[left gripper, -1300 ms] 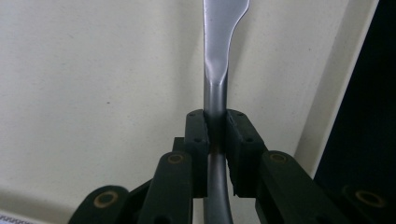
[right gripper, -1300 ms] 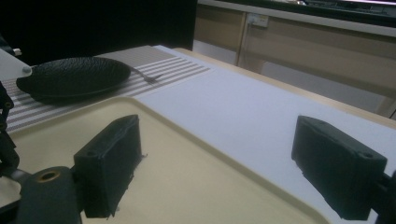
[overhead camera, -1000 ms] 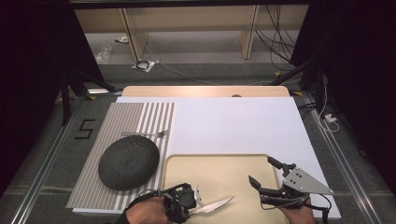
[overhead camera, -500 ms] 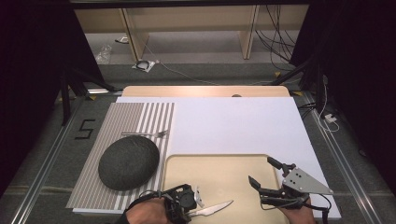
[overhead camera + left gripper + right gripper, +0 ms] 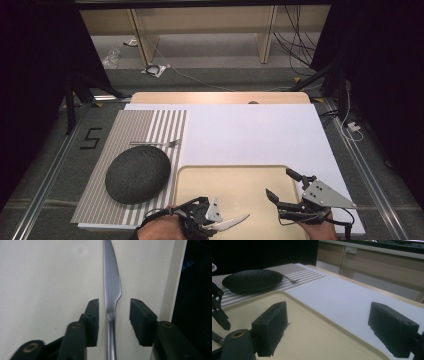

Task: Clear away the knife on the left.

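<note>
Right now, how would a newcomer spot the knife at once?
Find the cream tray at the table's near edge. The knife lies on it between the left gripper's open jaws. Unlike the fork beyond the black plate, it has a serrated blade.

A lab: black curtains (image 5: 35, 75), floor cables (image 5: 295, 45), railed table (image 5: 220, 97).

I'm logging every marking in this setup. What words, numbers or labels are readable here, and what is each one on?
"5": a black figure on the grey floor mat left of the table, in the high view.
No print can be made out on the knife, the dark plate, the cream tray or the striped placemat.
</note>
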Demonstrator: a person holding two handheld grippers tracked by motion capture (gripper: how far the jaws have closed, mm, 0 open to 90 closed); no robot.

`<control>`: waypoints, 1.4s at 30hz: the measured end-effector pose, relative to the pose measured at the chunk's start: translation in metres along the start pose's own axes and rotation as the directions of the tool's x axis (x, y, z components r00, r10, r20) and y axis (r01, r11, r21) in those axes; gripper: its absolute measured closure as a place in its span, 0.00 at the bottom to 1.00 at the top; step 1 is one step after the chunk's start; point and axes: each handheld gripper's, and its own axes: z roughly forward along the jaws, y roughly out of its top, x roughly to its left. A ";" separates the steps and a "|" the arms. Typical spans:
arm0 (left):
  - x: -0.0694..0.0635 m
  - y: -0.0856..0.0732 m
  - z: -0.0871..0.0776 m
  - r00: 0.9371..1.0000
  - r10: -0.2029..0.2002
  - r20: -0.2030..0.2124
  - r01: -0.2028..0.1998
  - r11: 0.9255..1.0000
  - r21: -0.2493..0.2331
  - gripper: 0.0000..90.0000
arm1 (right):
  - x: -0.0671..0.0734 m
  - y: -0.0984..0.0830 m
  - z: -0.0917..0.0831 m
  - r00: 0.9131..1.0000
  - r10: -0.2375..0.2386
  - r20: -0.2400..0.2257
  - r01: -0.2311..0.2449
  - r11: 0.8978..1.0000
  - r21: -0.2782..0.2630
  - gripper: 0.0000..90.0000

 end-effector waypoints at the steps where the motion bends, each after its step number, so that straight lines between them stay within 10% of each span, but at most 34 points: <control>1: -0.001 0.000 0.000 1.000 0.001 0.002 -0.001 1.000 -0.010 0.75 | 0.000 0.000 0.000 1.000 -0.001 0.001 0.001 1.000 0.000 0.19; 19: -0.012 -0.003 0.018 0.996 0.085 0.012 -0.086 0.996 0.014 0.96 | 0.000 0.000 0.000 1.000 0.003 0.001 -0.003 1.000 0.001 0.19; 42: -0.011 -0.004 0.027 0.997 0.073 0.029 -0.075 0.995 0.065 0.99 | 0.000 -0.001 -0.001 1.000 0.005 0.001 -0.005 1.000 0.005 0.19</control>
